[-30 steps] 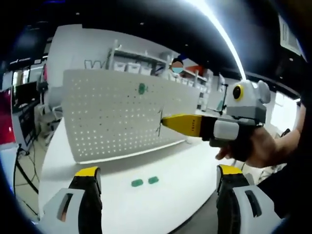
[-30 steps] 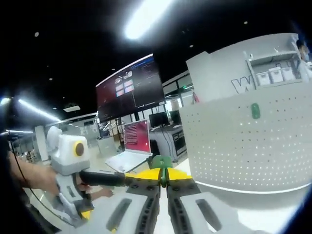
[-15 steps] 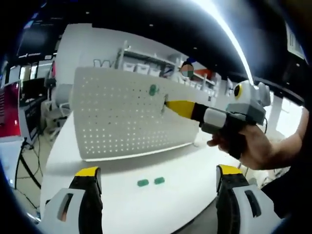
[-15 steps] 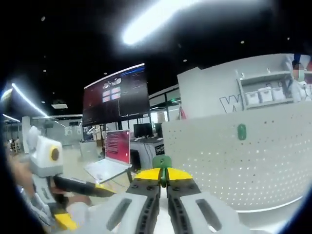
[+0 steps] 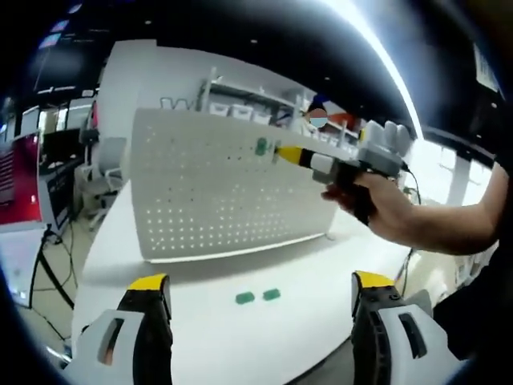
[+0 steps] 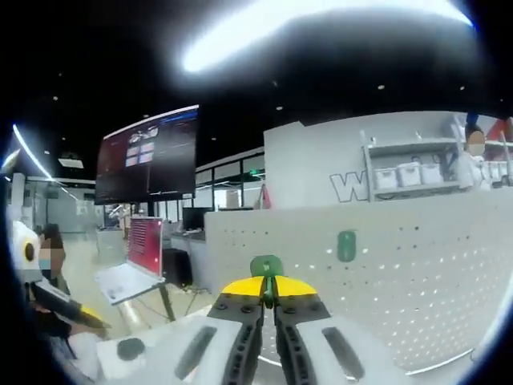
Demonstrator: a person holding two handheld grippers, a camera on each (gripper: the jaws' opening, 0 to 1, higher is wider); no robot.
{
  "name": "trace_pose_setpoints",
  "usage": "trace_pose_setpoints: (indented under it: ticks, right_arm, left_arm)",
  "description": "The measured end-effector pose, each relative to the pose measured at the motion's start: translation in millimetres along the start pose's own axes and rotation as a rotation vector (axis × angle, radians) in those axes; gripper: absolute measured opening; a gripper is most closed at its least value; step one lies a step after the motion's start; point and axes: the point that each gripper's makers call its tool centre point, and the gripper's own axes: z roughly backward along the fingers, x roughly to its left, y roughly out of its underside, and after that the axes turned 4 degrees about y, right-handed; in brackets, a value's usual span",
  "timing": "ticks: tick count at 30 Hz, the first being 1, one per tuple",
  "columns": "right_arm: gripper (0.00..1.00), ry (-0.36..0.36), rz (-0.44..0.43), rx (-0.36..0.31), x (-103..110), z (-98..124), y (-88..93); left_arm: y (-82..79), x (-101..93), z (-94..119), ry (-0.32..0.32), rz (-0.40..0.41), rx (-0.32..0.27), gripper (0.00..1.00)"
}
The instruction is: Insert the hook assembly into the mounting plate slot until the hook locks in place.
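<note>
Left tool (image 5: 260, 301): jaws spread wide, nothing between them, hovering over the white counter (image 5: 200, 337). Ahead of it two small green hook pieces (image 5: 258, 296) lie side by side on the counter, between its yellow-tipped jaws as seen in the left gripper view. Beyond them stands the white perforated mounting plate (image 5: 208, 200), upright on the counter. One green hook (image 5: 261, 146) already sits on the plate near its upper edge.

Right tool (image 5: 279, 151) enters the left gripper view from the right, held in a person's hand (image 5: 377, 204); its yellow tip is up at the plate's upper part, just beside the mounted green hook. Contact with the plate cannot be told.

Right gripper view: right tool (image 6: 268, 289) jaws pressed together, pinching a green hook assembly (image 6: 266, 265) that sticks up just past the yellow tips. Plate (image 6: 417, 281) lies ahead and to the tool's right, with the mounted green hook (image 6: 346, 245) up-right of the held piece, near but apart. To the tool's left, further off, a laptop (image 6: 128, 277) with a red screen on a stand, a large dark wall screen (image 6: 148, 164) above it. The left tool's yellow tip (image 6: 84, 314) shows at far left.
</note>
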Motion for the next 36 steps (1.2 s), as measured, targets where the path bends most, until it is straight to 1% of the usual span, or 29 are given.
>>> trace_pose_setpoints:
  ticks: [3, 7, 8, 11, 16, 18, 20, 24, 27, 31, 35, 36]
  right_arm:
    - [0.00, 0.032, 0.005, 0.002, -15.5, -7.4, 1.0]
    - [0.00, 0.078, 0.015, -0.001, -37.2, -14.4, 1.1]
    - [0.00, 0.084, 0.013, 0.000, -39.5, -14.8, 1.1]
    - [0.00, 0.134, -0.006, -0.006, -58.2, -18.8, 0.5]
    - [0.00, 0.191, 0.013, -0.010, -78.1, -30.6, -0.9]
    - [0.00, 0.211, 0.023, -0.019, -84.5, -37.7, -4.1]
    - [0.00, 0.230, 0.015, -0.029, -90.9, -44.6, -7.2]
    - [0.00, 0.260, 0.010, -0.033, -101.0, -55.7, -8.4]
    - [0.00, 0.275, 0.005, -0.034, -106.3, -58.4, -8.2]
    - [0.00, 0.317, 0.004, -0.046, -117.0, -59.6, -9.3]
    - [0.00, 0.347, -0.029, -0.045, -123.5, -60.5, -5.8]
    - [0.00, 0.352, -0.026, -0.045, -124.3, -60.7, -5.3]
  left_arm:
    - [3.5, 2.2, 0.3, -0.004, 0.014, 0.011, 0.93]
    - [4.9, 6.4, 1.2, -0.012, 0.025, 0.012, 0.94]
    - [6.9, 7.4, 1.3, -0.013, 0.024, 0.024, 0.95]
    - [8.6, 9.0, 2.2, -0.015, 0.015, 0.033, 0.95]
    - [11.3, 13.0, 3.2, -0.022, 0.031, 0.034, 0.95]
    - [13.4, 14.7, 2.0, -0.021, 0.040, 0.036, 0.94]
    - [17.4, 15.8, 0.8, -0.018, 0.051, 0.049, 0.94]
    - [19.7, 17.7, 2.7, -0.020, 0.057, 0.052, 0.94]
    - [20.7, 21.1, 5.1, -0.026, 0.066, 0.051, 0.94]
    - [23.2, 25.0, 6.7, -0.035, 0.067, 0.059, 0.94]
    - [27.3, 28.4, 6.5, -0.044, 0.067, 0.064, 0.93]
    - [28.9, 28.8, 6.3, -0.046, 0.064, 0.072, 0.93]
